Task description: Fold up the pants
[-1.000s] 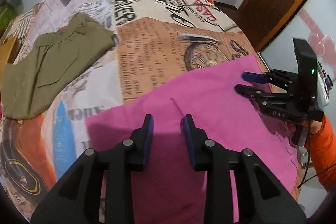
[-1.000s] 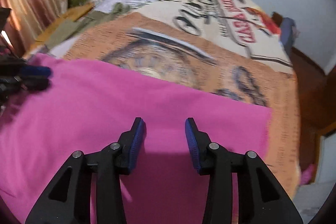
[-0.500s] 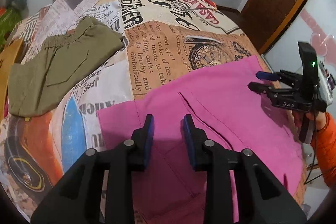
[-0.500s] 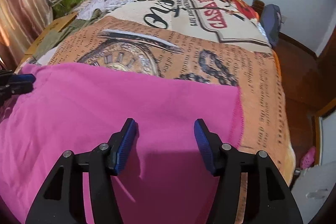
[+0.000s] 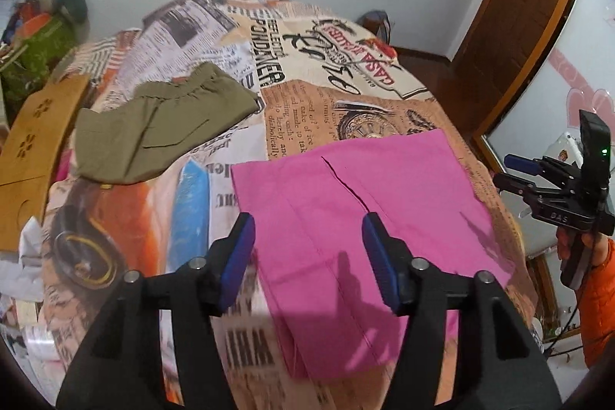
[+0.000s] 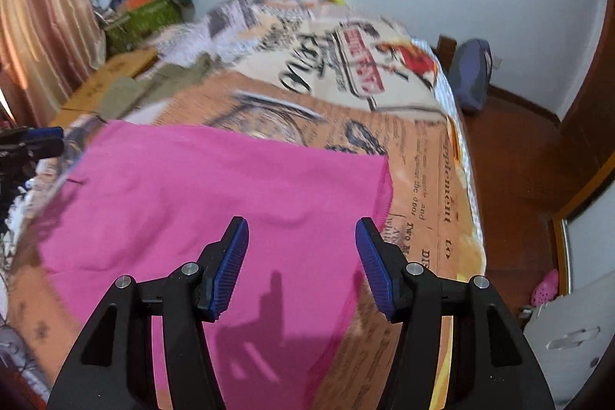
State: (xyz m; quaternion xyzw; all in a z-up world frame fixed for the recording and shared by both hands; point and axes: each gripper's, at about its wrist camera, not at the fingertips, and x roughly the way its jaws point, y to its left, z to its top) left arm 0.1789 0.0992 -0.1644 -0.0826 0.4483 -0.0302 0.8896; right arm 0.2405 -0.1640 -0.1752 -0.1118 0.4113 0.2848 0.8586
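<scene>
**Both grippers spread wide above the pink pants on the bed**

The pink pants (image 5: pixel 357 214) lie flat on a bed covered by a newspaper-print bedspread (image 5: pixel 307 95), toward the near right part of the bed as the left wrist camera sees it. A seam or slit runs diagonally down the fabric from its far edge. The cloth looks folded into a broad rectangle, its far edge straight and its right edge close to the side of the bed.

The left gripper (image 5: pixel 307 254) hangs above the near left part of the pants, pointing forward and downward along the bed. Its jaws stand wide apart, with nothing between the blue pads (image 5: pixel 240 256); its shadow falls on the pink cloth below, so it appears clear of the fabric.

The right gripper (image 6: pixel 301 262) is likewise held above the pants (image 6: pixel 215 202), over their near right portion, with its jaws spread wide and holding nothing. Its shadow also lies on the cloth. From the left wrist camera this gripper (image 5: pixel 511 171) shows off the right side of the bed, held level by a hand (image 5: pixel 565 244) in an orange sleeve (image 5: pixel 597 298), its tips aimed toward the pants but apart from them.

A pair of olive-green pants (image 5: pixel 161 125) lies on the far left of the bedspread, well apart from the pink pair. A wooden board (image 5: pixel 34 148) rests along the left side of the bed, just beside the olive pair.
</scene>
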